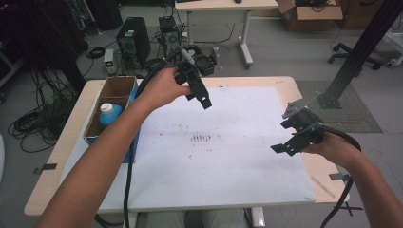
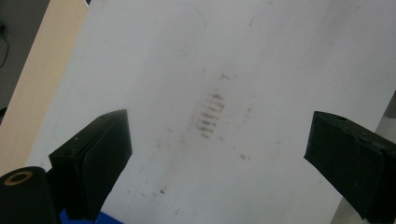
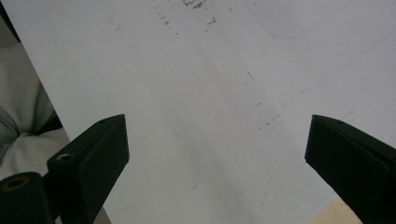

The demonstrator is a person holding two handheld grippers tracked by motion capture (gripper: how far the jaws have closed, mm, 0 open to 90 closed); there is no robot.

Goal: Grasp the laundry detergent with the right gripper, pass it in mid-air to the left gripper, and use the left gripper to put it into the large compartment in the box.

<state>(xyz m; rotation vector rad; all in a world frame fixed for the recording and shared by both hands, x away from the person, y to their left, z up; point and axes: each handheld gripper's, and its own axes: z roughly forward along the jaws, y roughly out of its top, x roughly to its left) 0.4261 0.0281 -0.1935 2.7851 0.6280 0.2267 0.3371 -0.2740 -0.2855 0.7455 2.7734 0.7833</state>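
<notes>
**Both grippers up and empty over the white board**

Here is the left gripper [image 1: 199, 92], raised above the far edge of the table [image 1: 285, 85], just beside the cardboard box [image 1: 116, 90] that sits at the far left corner. Its fingers [image 2: 93, 158] are spread wide with nothing between them — in the left gripper view they frame bare white board [image 2: 261, 56] and the cluster of dark smudges [image 2: 210, 114] near the board's middle.

Over at the right edge of the table, the right gripper [image 1: 292, 142] hangs above the board's right side, the grey plate on top tipped toward the far right corner. Its fingers [image 3: 93, 154] stand far apart too, nothing pinched; the right gripper view looks down on plain white surface with a few faint specks, and a strip of bare tabletop shows at the bottom right.

The two grippers are well apart — one at the far left, one at the right edge. Inside the box stands a blue-capped bottle [image 1: 109, 114], touched by neither gripper. A black cable [image 1: 127, 185] trails from the left gripper down toward the near edge.
</notes>
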